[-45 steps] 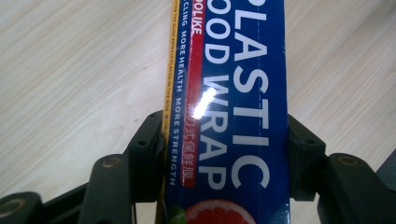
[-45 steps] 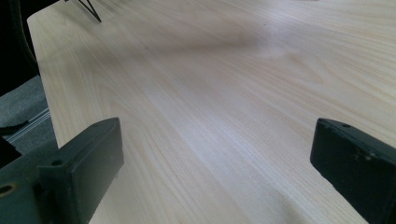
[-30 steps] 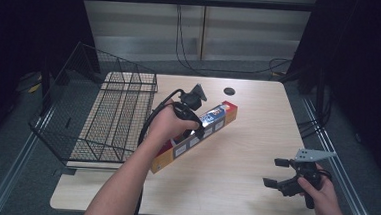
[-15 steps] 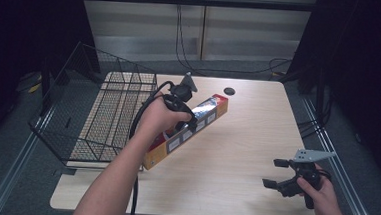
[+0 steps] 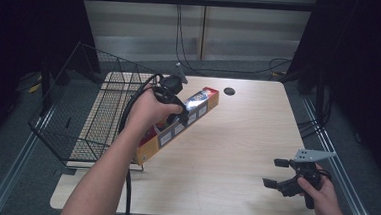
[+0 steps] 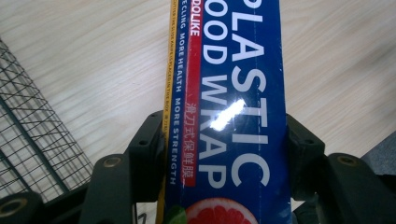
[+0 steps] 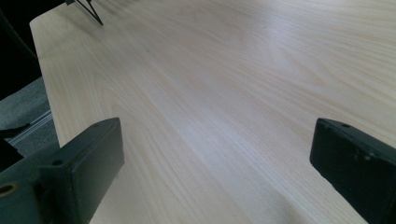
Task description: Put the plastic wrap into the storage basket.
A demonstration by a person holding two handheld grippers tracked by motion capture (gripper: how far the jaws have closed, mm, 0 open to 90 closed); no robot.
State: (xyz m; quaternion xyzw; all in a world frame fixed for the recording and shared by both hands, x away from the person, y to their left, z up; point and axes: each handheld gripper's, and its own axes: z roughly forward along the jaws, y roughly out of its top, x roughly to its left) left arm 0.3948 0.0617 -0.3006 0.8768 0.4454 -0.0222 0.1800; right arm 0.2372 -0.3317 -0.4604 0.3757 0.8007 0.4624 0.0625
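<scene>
High view: a fixed camera above the near edge looks forward and down over the whole pale wooden bench (image 5: 246, 141), with the black wire basket (image 5: 78, 110) at its left. Left gripper view: the camera looks along its jaws, very close to the long blue plastic-wrap box (image 6: 233, 93), with bench and basket mesh behind. Right gripper view: a low, close, slanting look across bare bench (image 7: 224, 93). All three share the bench top.

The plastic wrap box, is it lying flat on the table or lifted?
Lifted and tilted: the left gripper clamps the plastic wrap box, far end raised.
</scene>
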